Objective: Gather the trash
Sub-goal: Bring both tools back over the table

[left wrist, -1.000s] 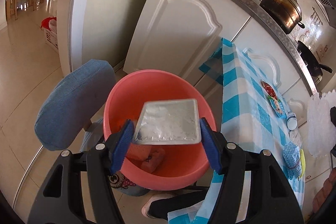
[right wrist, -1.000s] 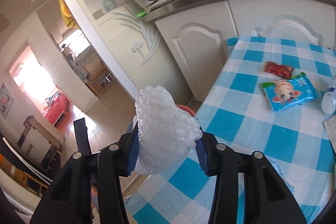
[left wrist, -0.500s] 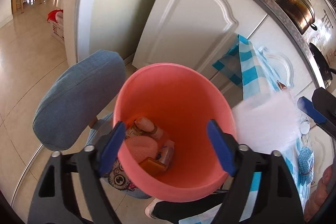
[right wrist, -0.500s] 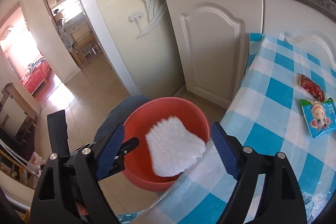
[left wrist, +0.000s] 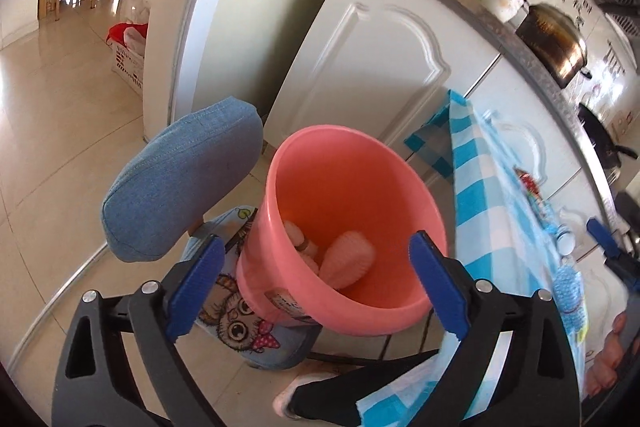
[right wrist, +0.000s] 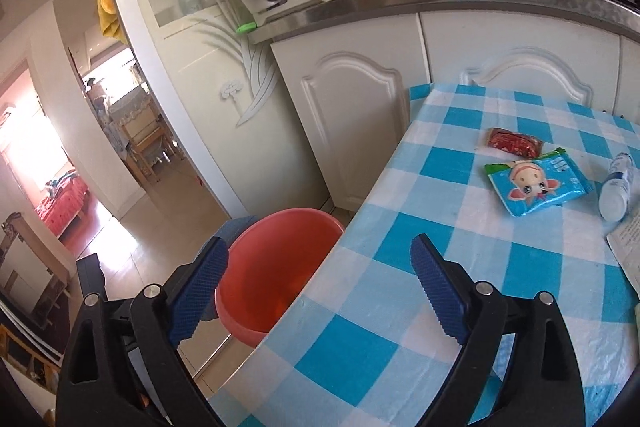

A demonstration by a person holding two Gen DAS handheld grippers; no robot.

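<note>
Trash bucket [left wrist: 352,227]: pink, on a cushioned chair seat [left wrist: 236,311] with owl print, just beside near-left edge of table [right wrist: 400,307]. Rim overlapped by the hanging blue-checked cloth edge in right wrist view. Inside, seen from left wrist view: pale bubble-wrap wad [left wrist: 348,259] near bottom, more scraps against left wall, too blurred to identify.

Left gripper [left wrist: 316,291]: jaws just been opening, now spread wide, nothing between pads; hovering over near rim of bucket, pads straddling the opening. Bucket mouth unobstructed from above.

Right gripper [right wrist: 320,291]: jaws just been opening, also wide, empty. Positioned over table's near-left corner, left pad over bucket, right pad over cloth.

Remaining on table, far right: red wrapper [right wrist: 514,143], just nearer it a blue snack pack [right wrist: 538,185] with cartoon face, touching or almost touching; white bottle [right wrist: 616,187] lying on its side right of the pack; paper sheet [right wrist: 628,247] at right edge, cut off by frame. Wide bare stretch of cloth between right gripper and these items.

Blue chair backrest [left wrist: 180,183] left of bucket, close to rim. White cabinet doors [right wrist: 352,131] behind the table's far edge and bucket; narrow gap there. Open tiled floor [left wrist: 60,147] to the left.
</note>
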